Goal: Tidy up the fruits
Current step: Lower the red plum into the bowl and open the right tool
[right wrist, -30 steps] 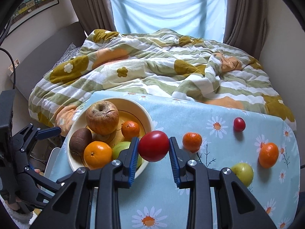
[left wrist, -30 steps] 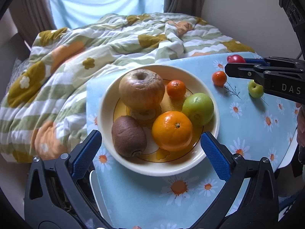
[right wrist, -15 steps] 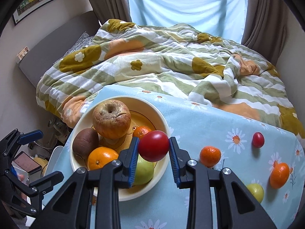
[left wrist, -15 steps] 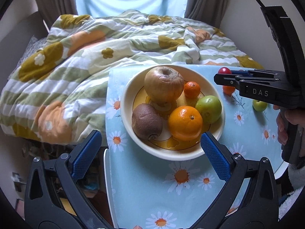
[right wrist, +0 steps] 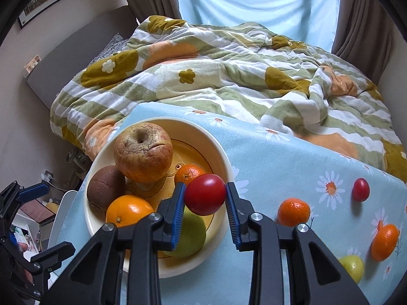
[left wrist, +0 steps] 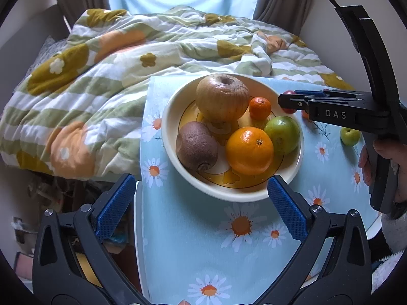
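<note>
A cream bowl [left wrist: 173, 117] [right wrist: 221, 152] on the blue daisy tablecloth holds a wrinkled apple [left wrist: 222, 97] [right wrist: 143, 151], a kiwi [left wrist: 197, 146] [right wrist: 105, 186], a large orange [left wrist: 249, 150] [right wrist: 128, 211], a small mandarin [left wrist: 260, 108] [right wrist: 189, 174] and a green fruit [left wrist: 282, 134] [right wrist: 190, 233]. My right gripper [right wrist: 205, 198] is shut on a red tomato [right wrist: 205, 198] and holds it above the bowl's right side; it shows from the side in the left wrist view [left wrist: 285, 100]. My left gripper [left wrist: 199, 198] is open and empty, just short of the bowl's near rim.
Loose on the cloth to the right lie a mandarin [right wrist: 293, 211], a small red tomato [right wrist: 360, 189], another mandarin [right wrist: 384, 242] and a small green fruit [right wrist: 352, 267] [left wrist: 350, 136]. A bed with a flowered quilt [right wrist: 229, 76] lies behind the table. The table's left edge drops off beside the bowl.
My right gripper has carried the red tomato left, from over the cloth to over the bowl. My left gripper has drawn back and turned, staying open.
</note>
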A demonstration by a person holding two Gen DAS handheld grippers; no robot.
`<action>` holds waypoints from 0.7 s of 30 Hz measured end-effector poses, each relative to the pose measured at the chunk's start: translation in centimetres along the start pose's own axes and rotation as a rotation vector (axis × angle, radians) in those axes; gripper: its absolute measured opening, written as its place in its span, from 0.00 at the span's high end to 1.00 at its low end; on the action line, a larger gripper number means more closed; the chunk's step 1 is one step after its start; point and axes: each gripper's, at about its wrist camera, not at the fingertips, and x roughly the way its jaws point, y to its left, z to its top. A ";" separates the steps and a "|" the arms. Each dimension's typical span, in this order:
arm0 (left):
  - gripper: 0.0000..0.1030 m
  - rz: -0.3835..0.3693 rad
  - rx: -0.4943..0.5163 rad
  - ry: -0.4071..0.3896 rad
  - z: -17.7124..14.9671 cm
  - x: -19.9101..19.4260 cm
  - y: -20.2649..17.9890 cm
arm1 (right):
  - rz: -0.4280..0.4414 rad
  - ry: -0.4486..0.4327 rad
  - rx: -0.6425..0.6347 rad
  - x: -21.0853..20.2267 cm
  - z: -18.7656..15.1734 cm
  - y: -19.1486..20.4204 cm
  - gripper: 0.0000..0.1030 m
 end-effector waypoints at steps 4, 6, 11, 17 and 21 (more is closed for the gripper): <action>0.00 0.001 -0.001 0.003 -0.1 -0.1 -0.1 | 0.022 -0.038 0.014 -0.5 -0.2 -0.1 0.03; 0.00 0.000 -0.001 0.003 -0.1 -0.1 -0.2 | 0.014 -0.048 0.015 -0.8 -0.3 -0.1 0.03; 0.00 0.005 0.008 -0.005 -0.4 -0.6 -0.4 | -0.006 -0.057 0.011 -1.3 -0.4 0.0 0.03; 0.00 0.016 0.014 -0.029 0.0 -2.6 -0.2 | -0.016 -0.083 0.011 -3.2 -0.3 0.7 0.03; 0.00 0.022 0.022 -0.051 0.4 -4.5 0.2 | -0.003 -0.100 0.026 -5.2 -0.5 1.3 0.03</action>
